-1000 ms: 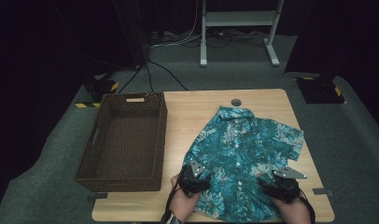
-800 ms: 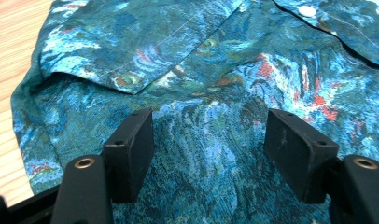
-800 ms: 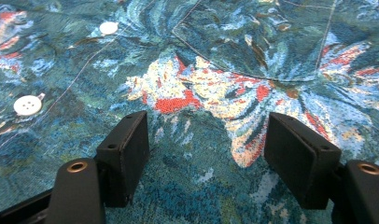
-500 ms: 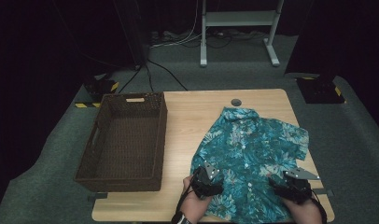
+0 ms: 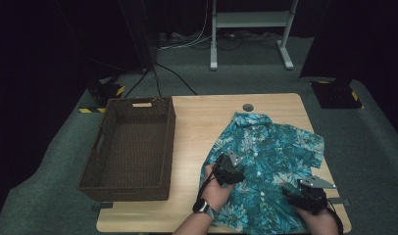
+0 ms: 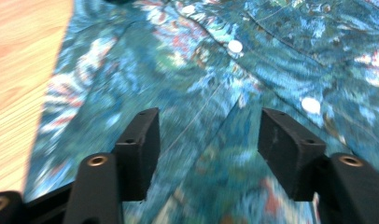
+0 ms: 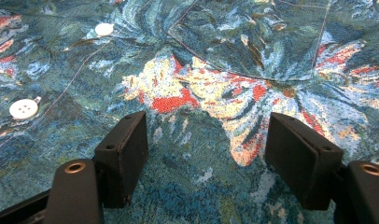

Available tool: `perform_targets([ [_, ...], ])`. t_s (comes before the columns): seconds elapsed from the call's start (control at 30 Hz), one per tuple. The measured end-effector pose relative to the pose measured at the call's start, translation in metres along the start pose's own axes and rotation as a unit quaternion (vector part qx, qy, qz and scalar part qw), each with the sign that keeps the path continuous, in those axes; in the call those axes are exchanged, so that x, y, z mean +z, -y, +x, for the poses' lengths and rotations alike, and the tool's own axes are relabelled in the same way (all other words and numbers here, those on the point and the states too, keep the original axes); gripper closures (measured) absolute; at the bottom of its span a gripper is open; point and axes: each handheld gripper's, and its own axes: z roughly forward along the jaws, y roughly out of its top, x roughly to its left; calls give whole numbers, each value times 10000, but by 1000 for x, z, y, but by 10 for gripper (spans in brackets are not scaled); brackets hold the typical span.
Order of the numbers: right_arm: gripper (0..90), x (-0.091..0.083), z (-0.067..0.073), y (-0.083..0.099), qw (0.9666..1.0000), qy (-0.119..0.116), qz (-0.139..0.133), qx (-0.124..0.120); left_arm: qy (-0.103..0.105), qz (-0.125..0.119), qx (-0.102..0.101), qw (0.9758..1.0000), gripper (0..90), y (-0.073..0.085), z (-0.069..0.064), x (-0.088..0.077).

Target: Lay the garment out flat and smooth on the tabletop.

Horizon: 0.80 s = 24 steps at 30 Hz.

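A teal flower-print shirt (image 5: 270, 147) with white buttons lies spread on the right half of the wooden table (image 5: 202, 122). My left gripper (image 5: 230, 169) hovers over the shirt's lower left part. Its jaws have just been closing and still stand apart, and the cloth (image 6: 215, 60) beneath them is unpinched around my left gripper (image 6: 208, 126). My right gripper (image 5: 307, 196) is at the shirt's hem near the front right corner. In the right gripper view, my right gripper (image 7: 206, 135) is open just above the printed cloth (image 7: 201, 56), gripping nothing.
An empty dark wicker basket (image 5: 170, 142) stands on the left half of the table. A small round grommet (image 5: 247, 107) sits near the far edge. Black boxes (image 5: 336, 94) and cables lie on the floor beyond.
My left gripper has moved right and away from the front edge, further onto the shirt. The shirt's left side has shifted a little to the right. The right gripper has hardly moved.
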Motion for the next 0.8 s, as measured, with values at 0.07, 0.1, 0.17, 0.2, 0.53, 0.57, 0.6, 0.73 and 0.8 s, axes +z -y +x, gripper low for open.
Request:
perform_targets([
  [0.07, 299, 0, 0, 0, 10000, 0, -2, -3, 32, 58, 66, 10000, 410, -4, -2, 10],
  [0.1, 298, 0, 0, 0, 10000, -1, -2, -4, 62, 100, 89, 9999, 425, -5, -4, 16],
  [0.17, 298, 0, 0, 0, 10000, -2, 0, 0, 85, 147, 138, 9998, 434, -8, -7, 26],
  [0.2, 298, 0, 0, 0, 10000, -3, -1, -1, 108, 179, 160, 9997, 447, -9, -8, 30],
  [0.53, 297, 0, 0, 0, 10000, -12, -3, -4, 202, 262, 70, 9994, 566, -19, -7, 51],
  [0.57, 297, 0, 0, 0, 10000, -13, -3, -7, 235, 252, 45, 9994, 585, -19, -6, 51],
  [0.6, 297, 0, 0, 0, 10000, -14, -4, -7, 238, 238, 51, 9994, 609, -19, -6, 52],
  [0.73, 297, 0, 0, 0, 10000, -17, -5, -11, 222, 248, 49, 9994, 695, -19, -5, 51],
  [0.8, 297, 0, 0, 0, 10000, -19, -5, -12, 205, 297, 89, 9993, 756, -21, -2, 52],
])
